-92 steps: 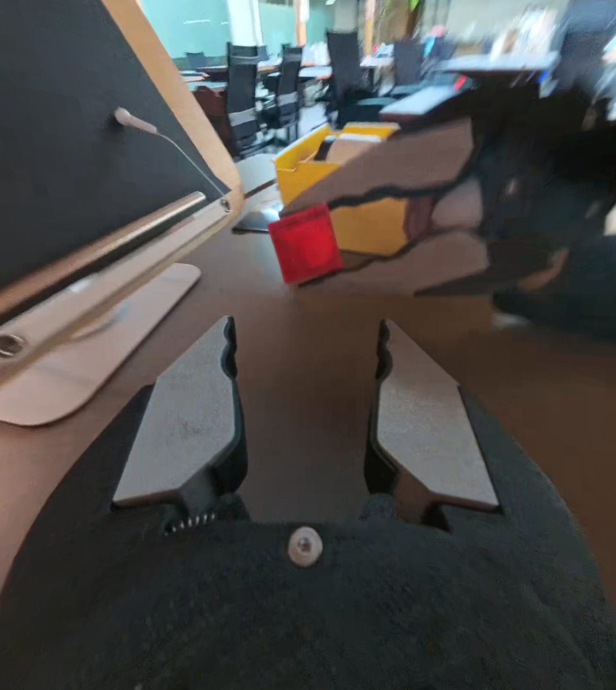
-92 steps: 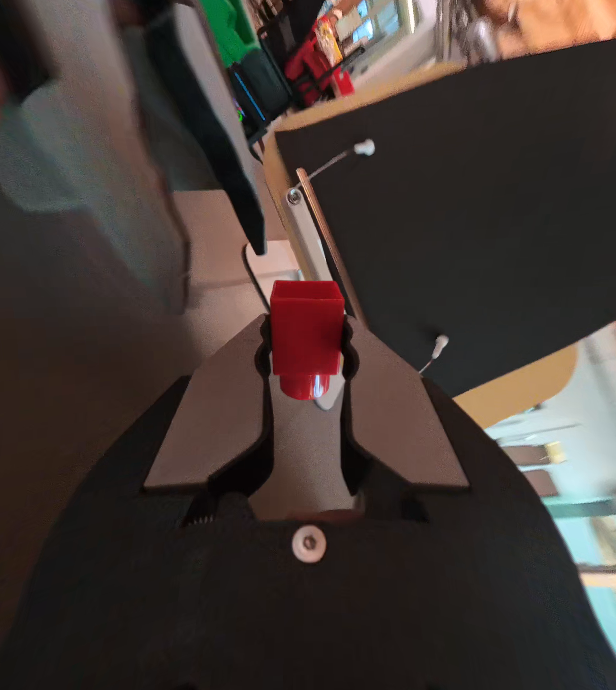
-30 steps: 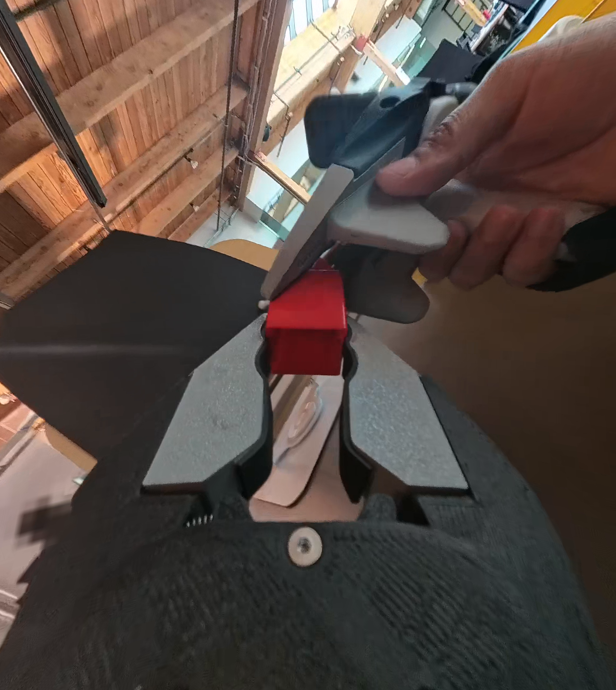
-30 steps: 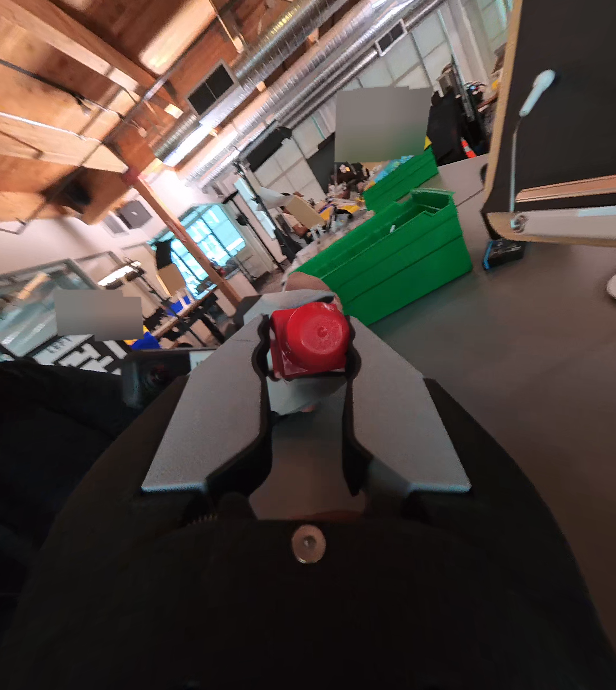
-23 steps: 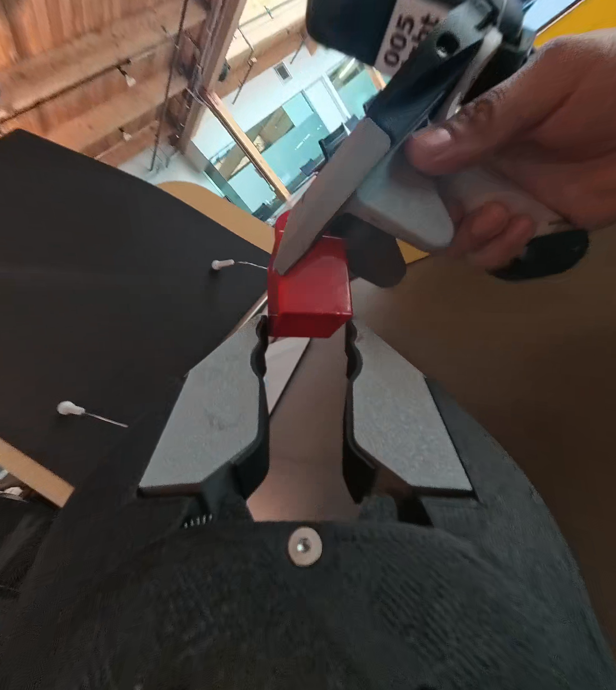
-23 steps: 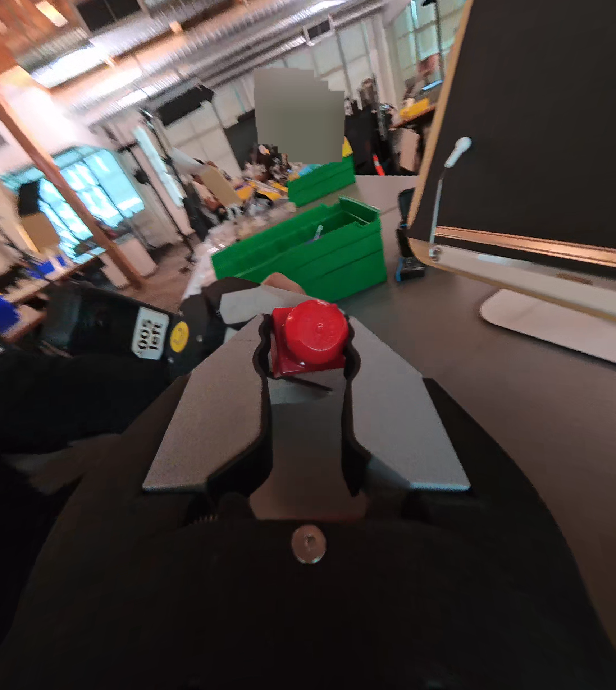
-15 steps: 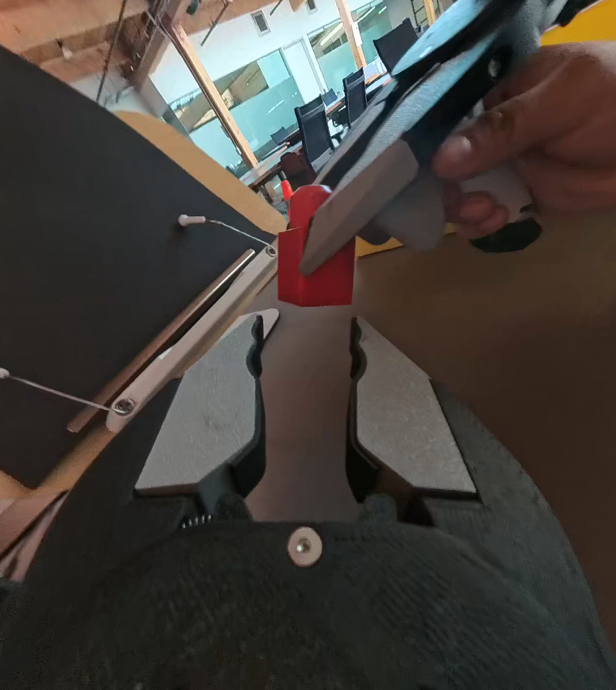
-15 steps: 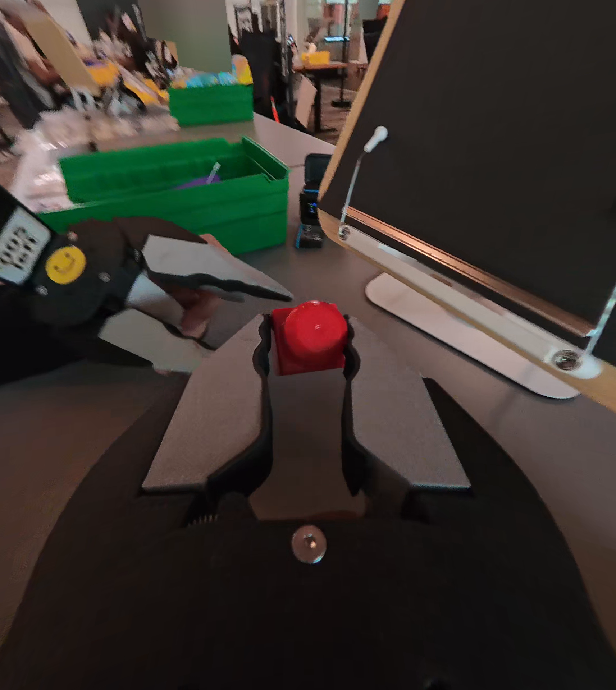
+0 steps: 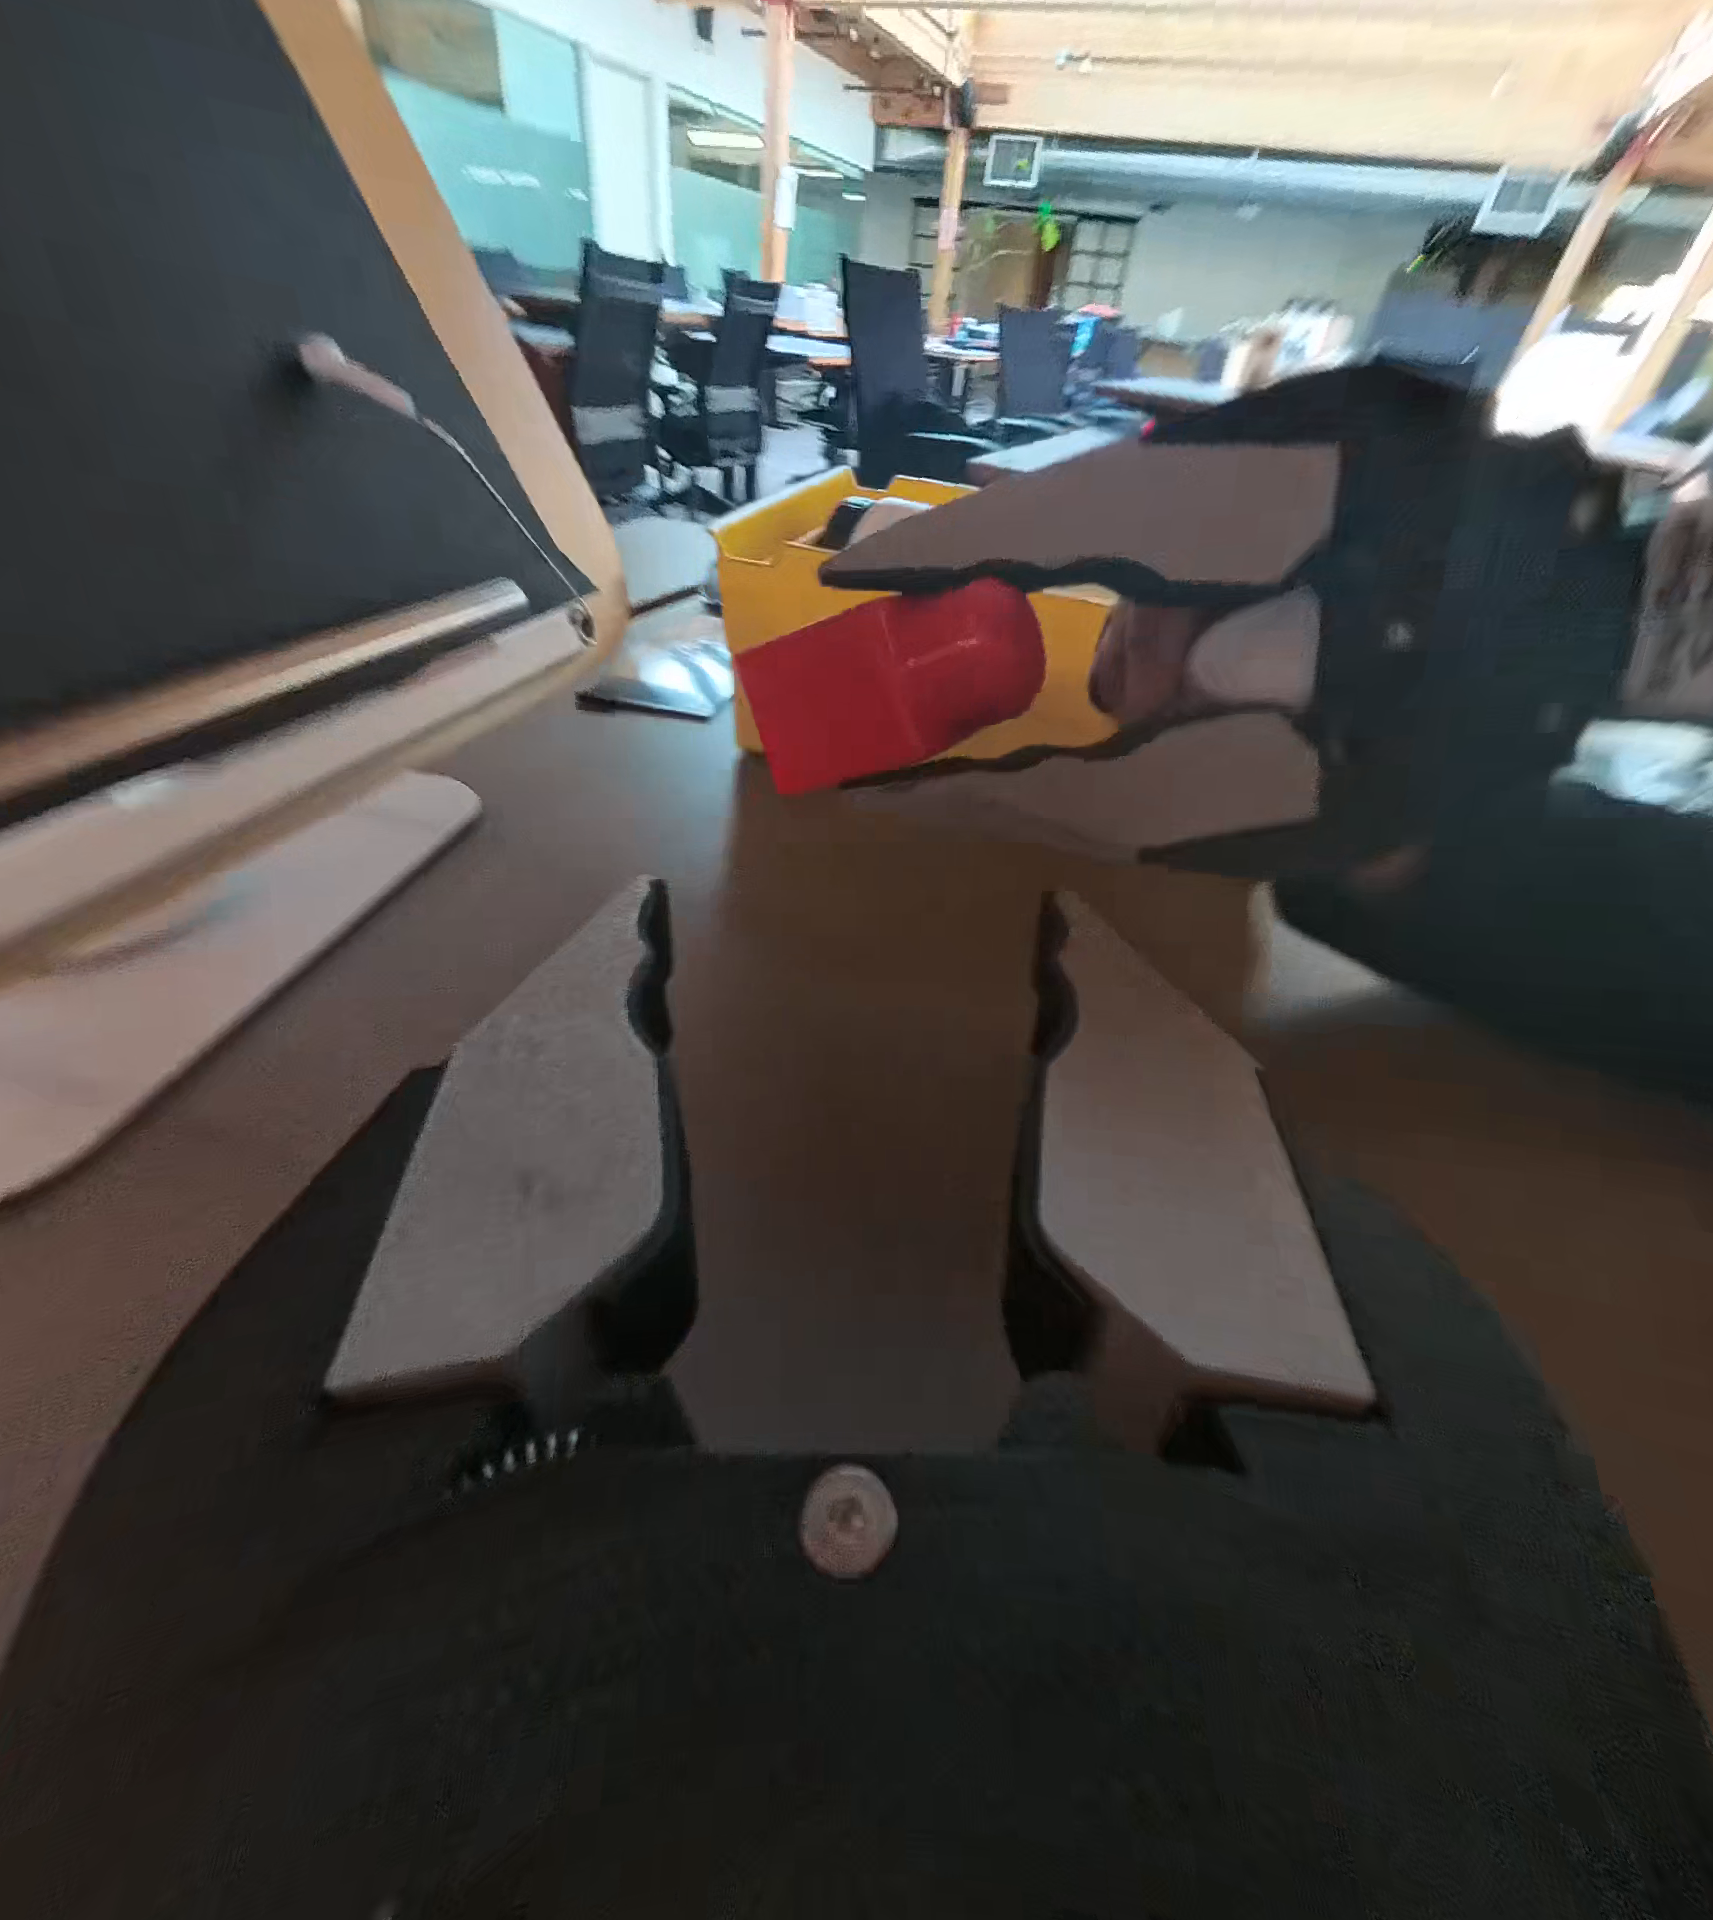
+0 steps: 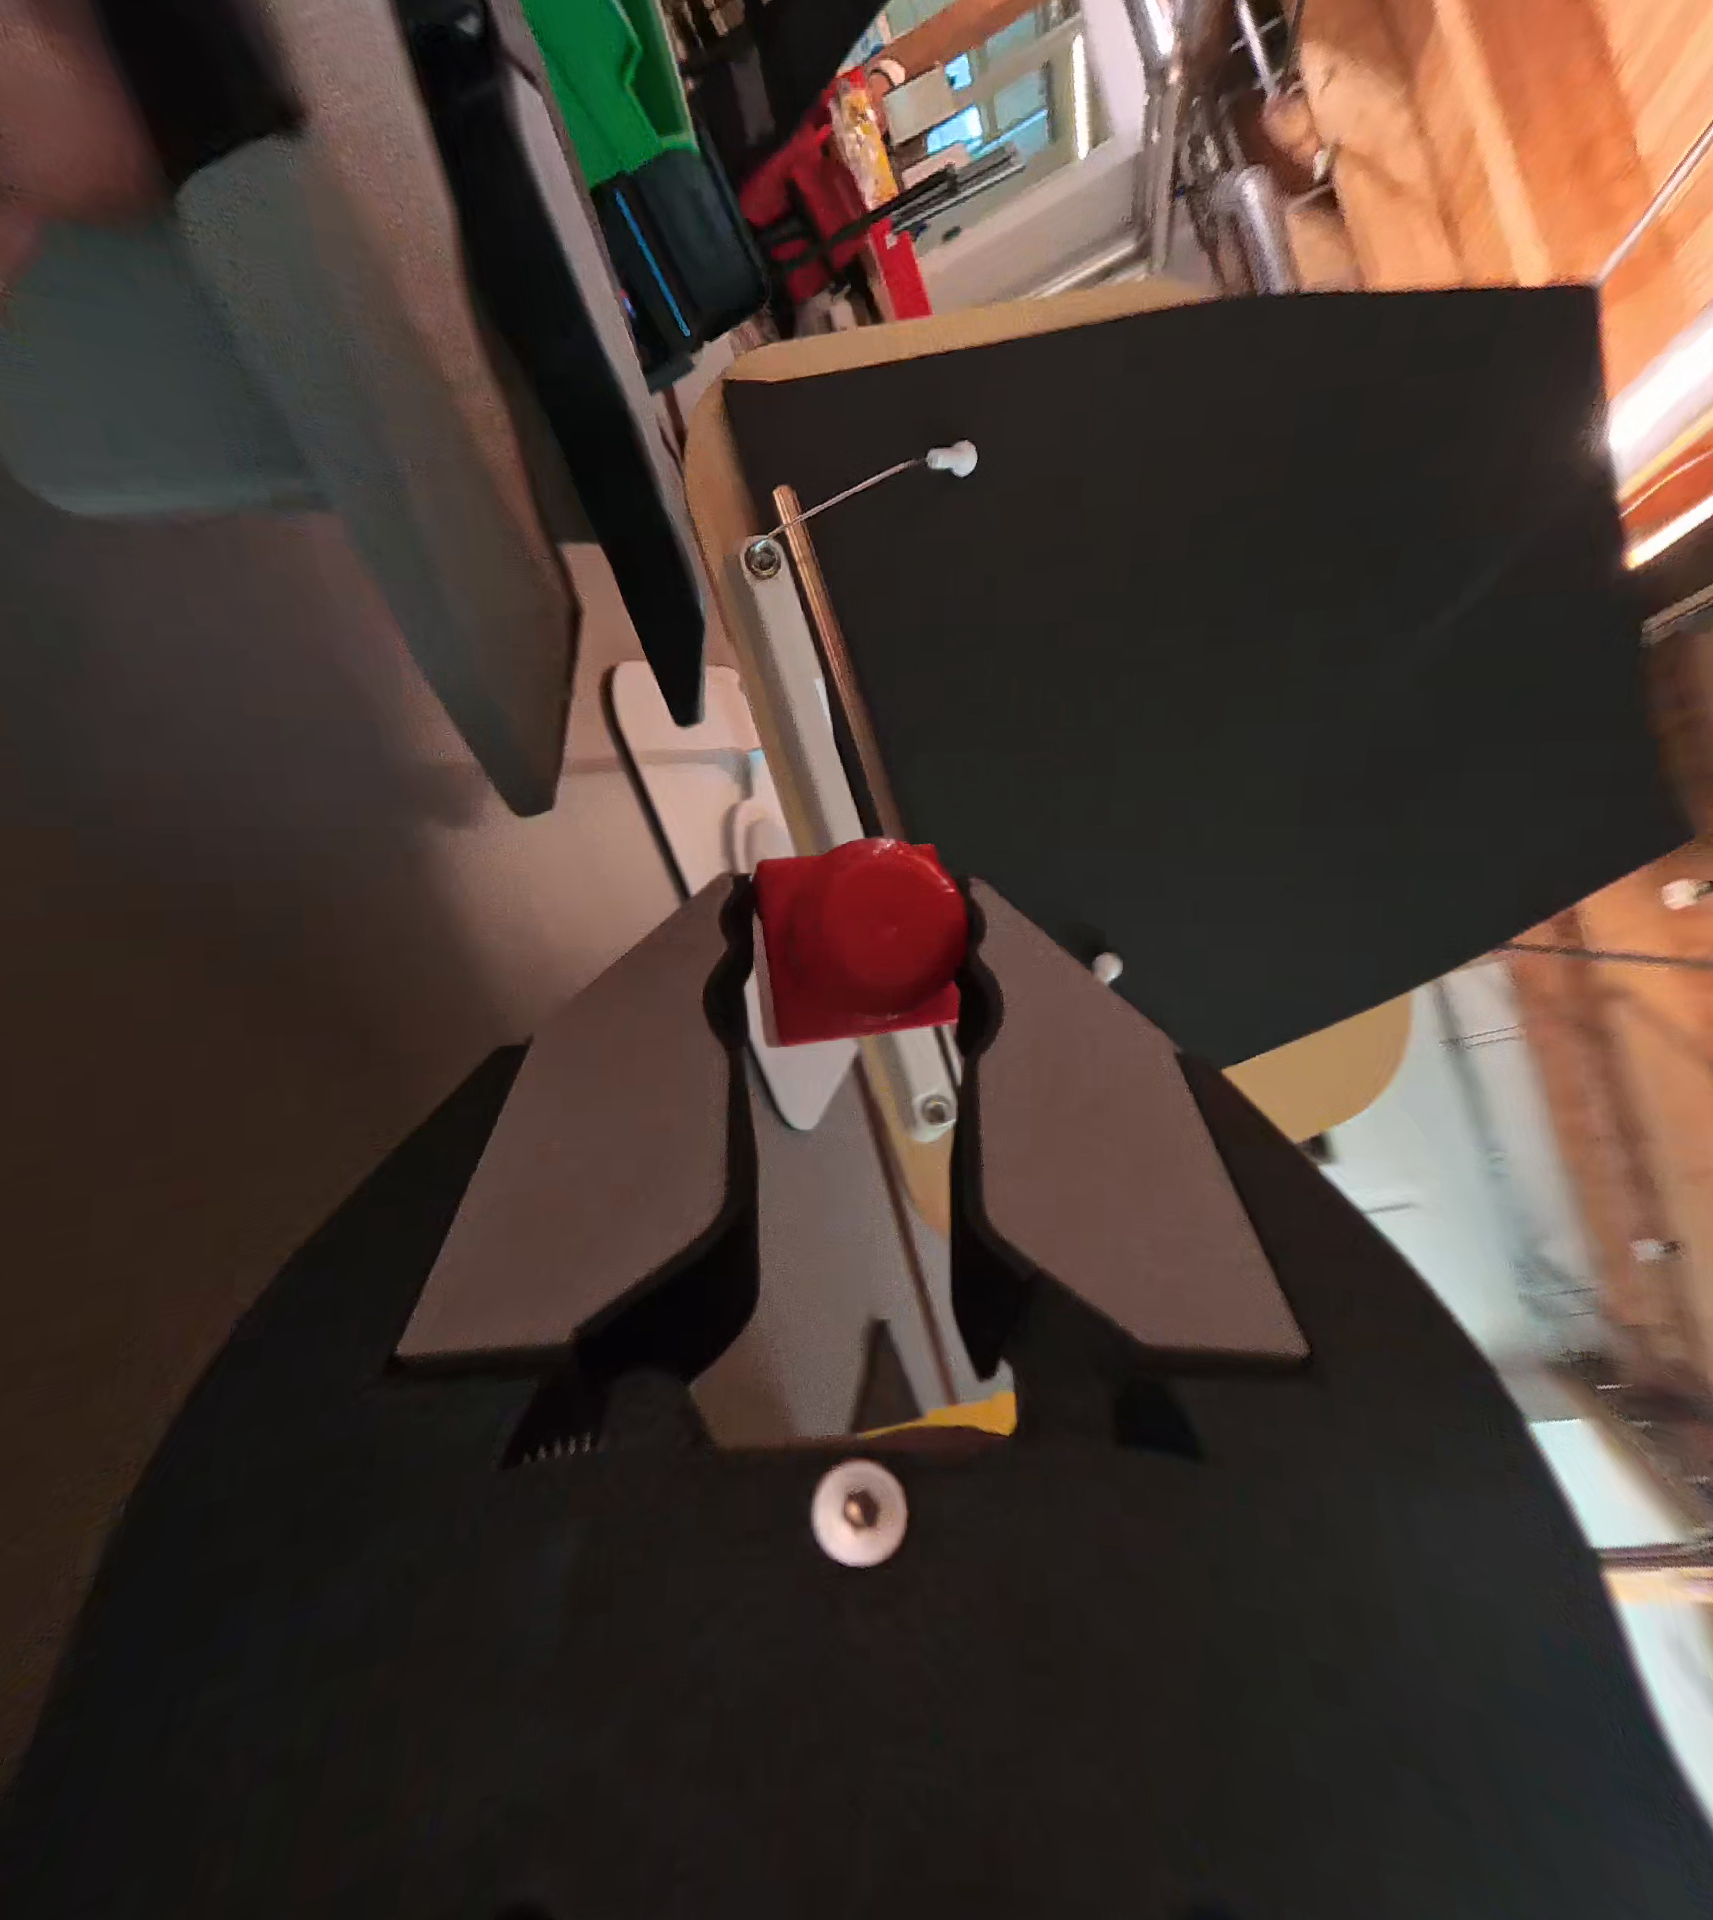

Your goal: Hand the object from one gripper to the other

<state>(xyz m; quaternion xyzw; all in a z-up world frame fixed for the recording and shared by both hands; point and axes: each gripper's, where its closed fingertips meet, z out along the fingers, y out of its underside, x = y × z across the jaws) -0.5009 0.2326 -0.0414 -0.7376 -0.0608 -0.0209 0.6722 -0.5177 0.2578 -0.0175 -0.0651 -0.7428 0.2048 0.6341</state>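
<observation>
Red block (image 10: 857,956) sits clamped between the right tongs' (image 10: 852,961) tips, square end sticking out. Left tongs (image 9: 852,977) gape empty, the block ahead of and above their tips. Judging by this, the handover remains undone.

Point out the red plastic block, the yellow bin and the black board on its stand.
red plastic block (image 9: 883,691), left wrist view, its side face.
yellow plastic bin (image 9: 769,587), left wrist view, front wall.
black board (image 10: 1247,665), right wrist view, its dark face.
</observation>
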